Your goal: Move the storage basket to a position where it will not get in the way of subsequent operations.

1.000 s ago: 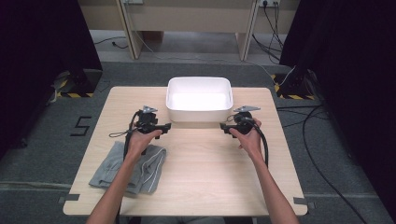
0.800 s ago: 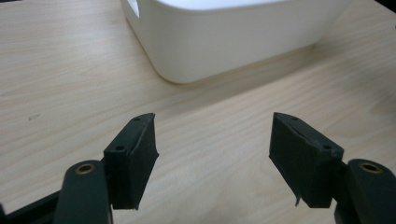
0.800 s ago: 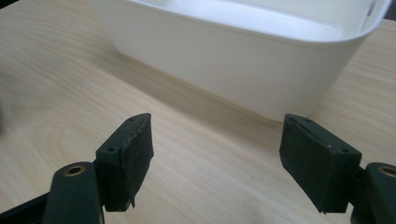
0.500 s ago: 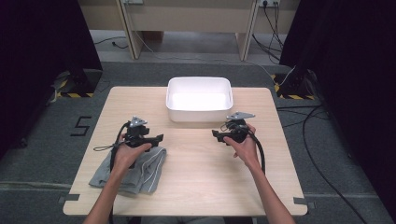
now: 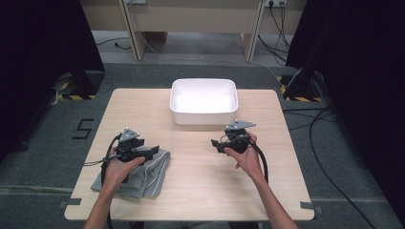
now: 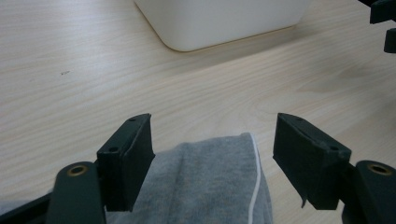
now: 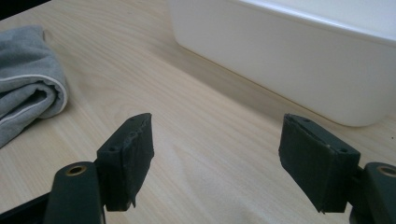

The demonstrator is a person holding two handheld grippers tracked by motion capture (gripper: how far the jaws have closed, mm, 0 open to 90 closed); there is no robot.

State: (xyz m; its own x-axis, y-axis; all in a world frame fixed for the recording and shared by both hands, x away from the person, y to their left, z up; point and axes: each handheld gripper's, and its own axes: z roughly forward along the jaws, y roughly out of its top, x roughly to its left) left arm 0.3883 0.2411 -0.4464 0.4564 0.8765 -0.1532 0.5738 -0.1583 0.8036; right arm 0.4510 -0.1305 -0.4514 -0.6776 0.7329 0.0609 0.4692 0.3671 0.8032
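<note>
Your left gripper (image 5: 152, 150) hangs right over the grey cloth (image 5: 143, 174), jaws spread wide and empty, with the cloth's rounded, folded end sitting between them in the left gripper view. The cloth lies near the table's (image 5: 200, 191) front-left corner, well apart from the white tub (image 5: 204, 101) at the far middle. Your right gripper (image 5: 216, 144) is out over bare wood just in front of the tub, its jaws gaping too, nothing in them.

That cloth looks soft and light, a knit with a thin pale edge seam (image 6: 254, 177). It'll likely sag and unfold if you lift it by one layer, so I'd pinch the thick folded end, through all the layers, where the roll is fattest.

Hard to read from here: your hand and gripper cover part of the cloth in the high view, so how many folds it has I can't tell. The tub's inside is washed out white, and whether anything lies in it is unclear.
</note>
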